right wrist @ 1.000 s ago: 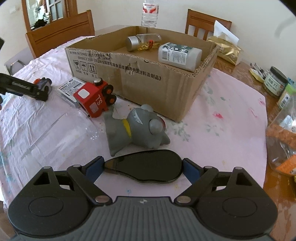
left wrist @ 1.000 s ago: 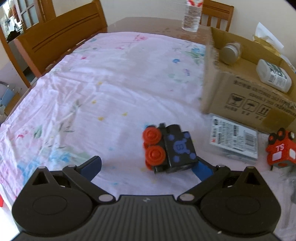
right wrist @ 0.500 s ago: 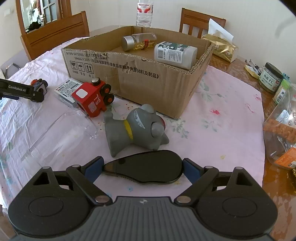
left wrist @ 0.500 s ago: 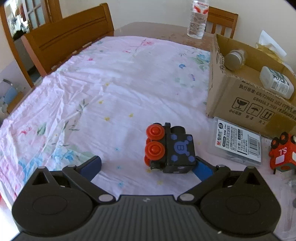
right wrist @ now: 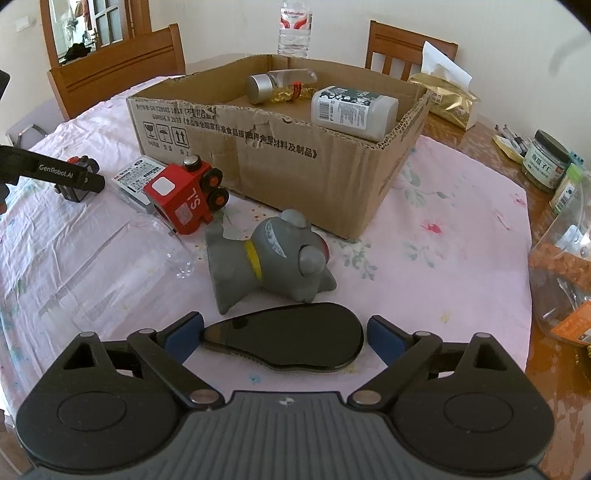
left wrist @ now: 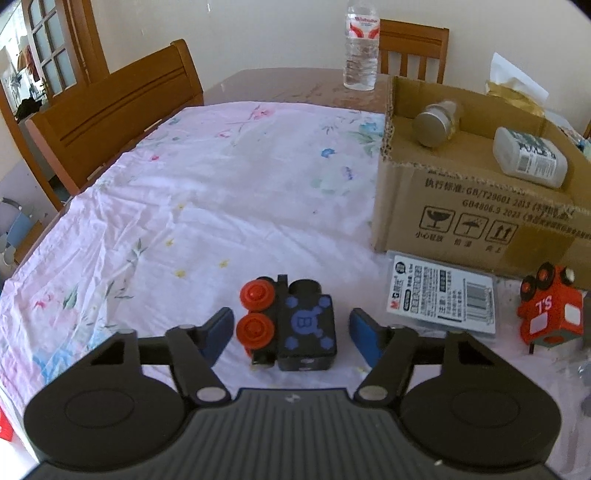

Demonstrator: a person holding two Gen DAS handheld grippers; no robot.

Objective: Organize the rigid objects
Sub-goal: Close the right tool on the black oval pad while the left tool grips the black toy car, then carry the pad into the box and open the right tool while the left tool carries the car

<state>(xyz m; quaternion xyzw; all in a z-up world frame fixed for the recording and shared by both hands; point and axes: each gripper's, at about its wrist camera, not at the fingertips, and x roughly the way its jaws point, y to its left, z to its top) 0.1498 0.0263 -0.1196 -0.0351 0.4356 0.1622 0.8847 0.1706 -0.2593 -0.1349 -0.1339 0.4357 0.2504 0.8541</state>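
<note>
Each camera sits on a claw and looks forward and down at the tabletop from close up.

The left view has its own left claw at the bottom, a black toy train very near, and the cardboard box at upper right.

The right view has the right claw at the bottom and the same box in the upper middle.

Both views share the box, the red toy train and the water bottle. The left claw shows at the right view's left edge.
</note>
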